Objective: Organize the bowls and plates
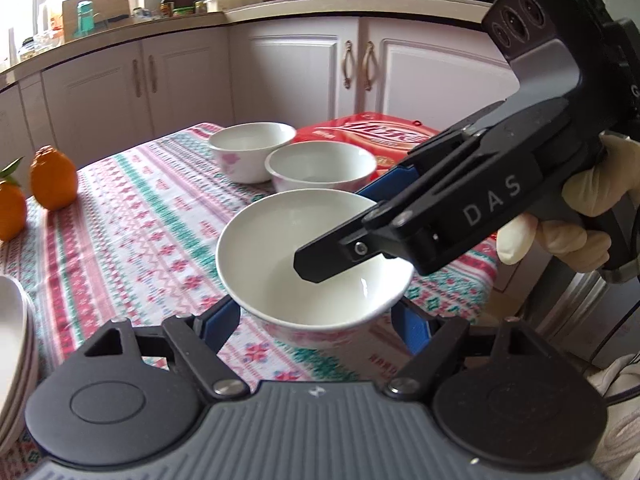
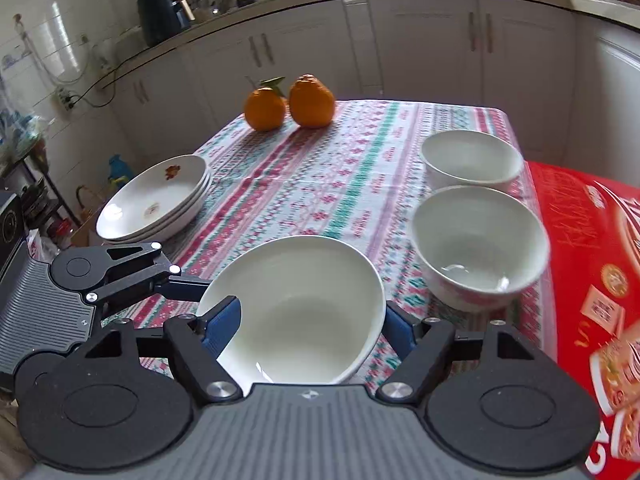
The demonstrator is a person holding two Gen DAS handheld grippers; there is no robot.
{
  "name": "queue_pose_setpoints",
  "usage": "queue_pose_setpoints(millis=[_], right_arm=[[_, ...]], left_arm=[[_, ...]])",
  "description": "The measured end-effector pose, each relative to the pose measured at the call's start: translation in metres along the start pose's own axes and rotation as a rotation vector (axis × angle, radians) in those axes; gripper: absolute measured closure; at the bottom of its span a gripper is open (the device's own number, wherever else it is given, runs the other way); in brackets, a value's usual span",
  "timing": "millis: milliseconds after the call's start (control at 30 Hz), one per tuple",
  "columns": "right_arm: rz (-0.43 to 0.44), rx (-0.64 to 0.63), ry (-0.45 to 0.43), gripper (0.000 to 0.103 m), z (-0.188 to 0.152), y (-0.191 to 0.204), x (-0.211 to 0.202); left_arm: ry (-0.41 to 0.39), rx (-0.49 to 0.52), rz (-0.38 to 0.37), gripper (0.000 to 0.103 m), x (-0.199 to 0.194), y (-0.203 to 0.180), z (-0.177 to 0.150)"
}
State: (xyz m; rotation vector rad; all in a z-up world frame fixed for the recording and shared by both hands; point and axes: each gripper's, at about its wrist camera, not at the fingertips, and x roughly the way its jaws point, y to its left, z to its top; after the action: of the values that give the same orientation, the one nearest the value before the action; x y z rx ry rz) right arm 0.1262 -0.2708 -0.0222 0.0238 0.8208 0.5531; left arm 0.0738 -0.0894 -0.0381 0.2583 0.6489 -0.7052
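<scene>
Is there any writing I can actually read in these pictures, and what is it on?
"DAS": pale letters on the right gripper's black body, left wrist view.
Red box: large white script and small printed panels, blurred or stylised; not readable.
Bottles on the counter: labels too small to read.
Bowls, plates, tablecloth: patterns only, no words.
</scene>
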Motion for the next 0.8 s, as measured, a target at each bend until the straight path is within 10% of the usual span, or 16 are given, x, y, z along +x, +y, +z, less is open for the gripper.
queue_pose_setpoints(millis=[800], right_arm=[[0.074,-0.056,0.044,0.022,0.035,0.032,0.064]], left_arm=[[0.021,-0.072,0.098,0.021,-0.013,0.051,-0.014]])
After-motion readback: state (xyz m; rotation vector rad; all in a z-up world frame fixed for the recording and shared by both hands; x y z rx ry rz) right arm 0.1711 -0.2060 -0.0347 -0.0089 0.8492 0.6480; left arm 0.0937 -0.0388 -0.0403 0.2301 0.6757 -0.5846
